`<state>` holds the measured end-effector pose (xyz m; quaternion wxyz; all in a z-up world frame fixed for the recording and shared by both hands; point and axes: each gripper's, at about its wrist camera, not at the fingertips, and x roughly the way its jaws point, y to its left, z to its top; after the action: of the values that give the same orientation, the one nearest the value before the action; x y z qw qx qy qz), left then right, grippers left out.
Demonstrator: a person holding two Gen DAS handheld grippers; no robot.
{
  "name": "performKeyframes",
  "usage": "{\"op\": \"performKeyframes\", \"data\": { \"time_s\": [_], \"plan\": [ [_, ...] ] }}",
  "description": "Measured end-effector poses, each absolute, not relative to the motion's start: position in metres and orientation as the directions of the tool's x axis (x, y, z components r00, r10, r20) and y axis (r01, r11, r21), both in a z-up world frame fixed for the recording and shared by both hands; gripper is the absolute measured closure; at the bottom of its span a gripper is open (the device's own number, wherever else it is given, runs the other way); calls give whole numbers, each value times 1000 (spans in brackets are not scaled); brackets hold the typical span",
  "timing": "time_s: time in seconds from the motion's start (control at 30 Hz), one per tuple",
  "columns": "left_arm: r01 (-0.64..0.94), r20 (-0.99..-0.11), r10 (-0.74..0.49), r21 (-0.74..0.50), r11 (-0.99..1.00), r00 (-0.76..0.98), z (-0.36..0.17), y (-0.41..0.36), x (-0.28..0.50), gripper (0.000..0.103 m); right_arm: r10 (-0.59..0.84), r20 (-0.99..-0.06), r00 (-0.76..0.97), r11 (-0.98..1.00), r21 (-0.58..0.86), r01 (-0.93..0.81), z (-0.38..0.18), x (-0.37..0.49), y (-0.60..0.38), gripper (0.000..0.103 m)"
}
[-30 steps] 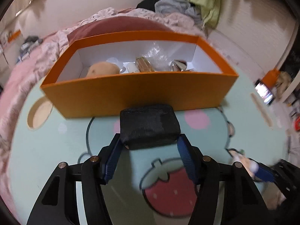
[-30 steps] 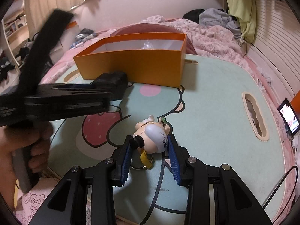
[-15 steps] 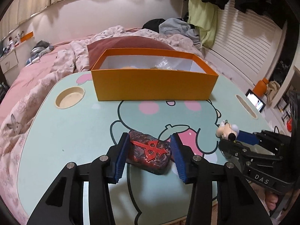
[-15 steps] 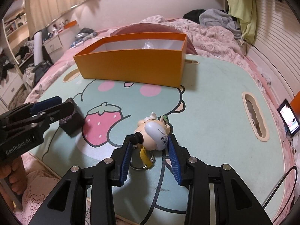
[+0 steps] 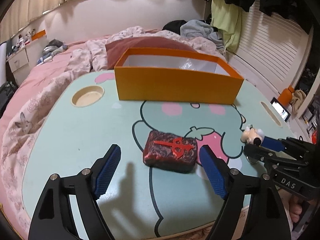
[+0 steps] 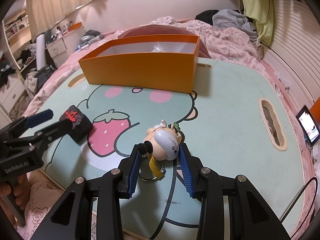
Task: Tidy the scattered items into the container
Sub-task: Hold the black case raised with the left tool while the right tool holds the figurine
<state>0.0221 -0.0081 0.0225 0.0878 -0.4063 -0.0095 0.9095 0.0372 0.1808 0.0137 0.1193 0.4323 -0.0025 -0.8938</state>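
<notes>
On the mint-green cartoon desk [image 5: 80,132], the left hand-held gripper [image 5: 160,166] has its jaws opening — the dark block with the red emblem [image 5: 171,152] lies flat on the desk between the blue pads [image 5: 109,168], closer to the right one, and neither pad presses on it. It sits right by the printed strawberry [image 6: 109,134].

Over on the right, the right hand-held gripper [image 6: 159,160] is set narrow around the little figurine keychain [image 6: 164,142] — both blue pads sit against its sides, the figure lying on the desk with its yellow strap [image 6: 154,166] and metal ring [image 6: 149,175] trailing back between the fingers.

At the far side of the desk stands the orange box [image 5: 176,86], open-topped, white inside, a bit of clear plastic [image 6: 157,48] showing above its rim. Behind it, the pink bed [image 5: 50,74] piled with clothes.
</notes>
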Motion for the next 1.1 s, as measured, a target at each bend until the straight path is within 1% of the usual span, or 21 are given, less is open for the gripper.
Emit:
{"op": "performKeyframes", "data": {
  "time_s": [0.2, 0.43, 0.5, 0.57, 0.6, 0.73, 0.9, 1.1],
  "plan": [
    [-152, -760, 153, -73, -986, -631, 15, -3, 17, 22, -216, -772, -598, -971, 108, 212, 14, 37, 181, 66],
    [-198, -785, 95, 35, -980, -612, 6, 17, 6, 22, -215, -772, -598, -972, 107, 211, 14, 38, 180, 65],
    [-214, -789, 123, 11, -977, -602, 5, 16, 4, 22, -214, -772, -598, -972, 106, 211, 14, 38, 180, 65],
    [-209, -783, 136, -8, -978, -607, 7, 11, 5, 40, -215, -772, -598, -972, 107, 211, 14, 38, 180, 65],
    [-203, -779, 139, -15, -979, -611, 8, 9, 7, 42, -215, -772, -598, -972, 107, 210, 14, 38, 180, 65],
    [-198, -769, 151, -33, -980, -621, 8, 5, 11, 42, -211, -773, -599, -972, 103, 211, 13, 37, 179, 65],
    [-185, -735, 147, -30, -982, -662, 15, 4, 18, 42, -214, -772, -599, -972, 105, 211, 13, 37, 179, 65],
    [-169, -708, 160, -57, -984, -688, 19, -3, 20, 42, -222, -769, -600, -970, 111, 217, 13, 38, 177, 65]
  ]
}}
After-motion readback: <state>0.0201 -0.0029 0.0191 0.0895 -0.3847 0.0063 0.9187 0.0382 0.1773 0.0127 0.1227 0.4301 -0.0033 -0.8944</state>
